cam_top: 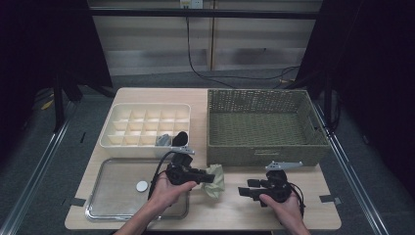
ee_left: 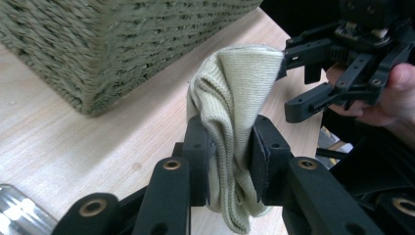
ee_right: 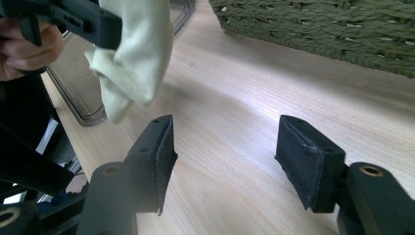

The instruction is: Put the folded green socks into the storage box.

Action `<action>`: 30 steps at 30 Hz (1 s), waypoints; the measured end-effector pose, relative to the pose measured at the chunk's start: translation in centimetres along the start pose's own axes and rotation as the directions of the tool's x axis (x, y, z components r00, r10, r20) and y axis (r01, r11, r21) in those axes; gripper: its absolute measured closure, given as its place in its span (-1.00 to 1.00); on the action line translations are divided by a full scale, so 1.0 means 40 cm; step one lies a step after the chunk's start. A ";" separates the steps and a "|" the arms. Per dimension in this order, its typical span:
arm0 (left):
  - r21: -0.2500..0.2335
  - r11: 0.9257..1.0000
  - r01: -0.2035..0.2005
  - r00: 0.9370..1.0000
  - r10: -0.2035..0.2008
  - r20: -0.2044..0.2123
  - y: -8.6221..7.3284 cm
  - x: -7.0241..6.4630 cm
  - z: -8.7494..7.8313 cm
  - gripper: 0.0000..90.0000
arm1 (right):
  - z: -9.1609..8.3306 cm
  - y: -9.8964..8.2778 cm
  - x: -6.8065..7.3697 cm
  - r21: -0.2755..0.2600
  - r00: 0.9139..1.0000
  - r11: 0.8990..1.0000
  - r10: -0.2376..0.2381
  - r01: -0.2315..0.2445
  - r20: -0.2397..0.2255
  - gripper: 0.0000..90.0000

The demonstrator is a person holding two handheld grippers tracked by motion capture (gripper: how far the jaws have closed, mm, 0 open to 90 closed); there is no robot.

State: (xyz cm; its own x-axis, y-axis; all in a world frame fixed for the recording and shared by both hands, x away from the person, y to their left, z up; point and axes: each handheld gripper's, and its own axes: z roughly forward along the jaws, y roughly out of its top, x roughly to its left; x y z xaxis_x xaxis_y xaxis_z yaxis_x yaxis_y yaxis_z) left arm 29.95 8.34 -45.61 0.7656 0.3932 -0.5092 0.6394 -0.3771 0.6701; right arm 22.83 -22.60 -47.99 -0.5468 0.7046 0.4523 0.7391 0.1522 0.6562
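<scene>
On the table [cam_top: 235,208], left tongs [cam_top: 209,178] clench a cloth [cam_top: 216,179]; right tongs [cam_top: 243,191] released beside the wicker basket [cam_top: 266,152]

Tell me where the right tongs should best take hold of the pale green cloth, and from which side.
Probably the loose upper fold of the pale green cloth, approached from the right. The left tongs are shut on its bunched middle, so that part is taken, while the fold sticks out free towards the right tongs, which are open with nothing between the jaws. The lower tail hangs close to the table.
</scene>
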 end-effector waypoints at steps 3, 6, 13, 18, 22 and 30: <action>0.002 1.000 0.000 1.000 0.000 -0.003 -0.002 0.001 -0.006 0.59 | -0.003 0.001 -0.001 -0.003 1.000 1.000 0.000 0.000 0.000 -0.13; 0.005 1.000 0.003 1.000 -0.002 -0.005 -0.005 0.000 -0.015 0.59 | -0.006 0.002 -0.003 -0.008 1.000 1.000 -0.002 0.002 0.004 -0.15; 0.005 1.000 0.006 0.999 -0.005 -0.043 -0.011 0.005 -0.036 0.59 | -0.019 0.007 -0.005 -0.034 1.000 0.999 -0.001 0.002 0.018 -0.21; -0.017 1.000 0.007 0.998 -0.008 -0.058 -0.014 0.013 -0.056 0.59 | -0.027 0.013 0.002 -0.055 1.000 0.998 -0.012 0.013 0.026 -0.22; -0.029 1.000 0.000 0.997 -0.002 -0.077 -0.014 0.018 -0.077 0.59 | -0.032 0.014 0.006 -0.070 0.999 0.997 -0.020 0.022 0.036 -0.25; -0.070 0.997 -0.015 0.993 0.007 -0.116 0.000 0.022 -0.137 0.59 | -0.045 0.008 0.005 -0.084 0.997 0.996 -0.017 0.023 0.071 -0.34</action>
State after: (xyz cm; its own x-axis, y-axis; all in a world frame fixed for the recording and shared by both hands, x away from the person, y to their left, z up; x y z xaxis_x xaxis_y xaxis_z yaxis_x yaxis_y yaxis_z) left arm 30.22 13.27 -43.10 0.7566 0.4851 -0.4385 0.6210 -0.3230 0.7141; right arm 22.26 -23.66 -46.61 -0.5302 0.7491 0.3972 0.6905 0.1095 0.7150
